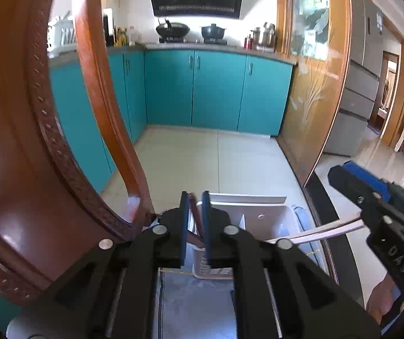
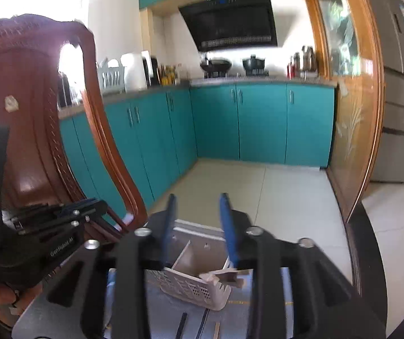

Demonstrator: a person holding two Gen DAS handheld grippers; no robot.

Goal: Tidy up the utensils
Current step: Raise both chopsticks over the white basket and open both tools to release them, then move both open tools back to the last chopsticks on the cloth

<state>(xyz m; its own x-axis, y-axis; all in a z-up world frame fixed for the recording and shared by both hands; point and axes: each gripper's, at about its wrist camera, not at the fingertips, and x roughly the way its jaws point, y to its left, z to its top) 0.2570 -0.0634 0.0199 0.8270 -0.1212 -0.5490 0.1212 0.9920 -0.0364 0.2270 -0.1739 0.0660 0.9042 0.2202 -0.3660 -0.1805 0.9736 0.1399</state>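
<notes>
My left gripper (image 1: 195, 197) is shut on a dark brown chopstick (image 1: 194, 209), held over the left compartment of the white utensil caddy (image 1: 258, 217). The right gripper (image 1: 343, 175) shows at right in this view with pale chopsticks (image 1: 323, 230) reaching out from it toward the caddy. In the right wrist view, the right gripper (image 2: 197, 197) stands open above the caddy (image 2: 199, 285), and a pale utensil end (image 2: 230, 276) lies at the caddy's right rim. The left gripper (image 2: 88, 212) shows at left.
A carved wooden chair back (image 1: 32, 141) stands close on the left. The caddy sits on a blue-grey mat (image 1: 196, 305) on a dark table (image 1: 340, 251). Dark utensils (image 2: 183, 325) lie on the mat. Teal kitchen cabinets (image 1: 216, 90) are beyond.
</notes>
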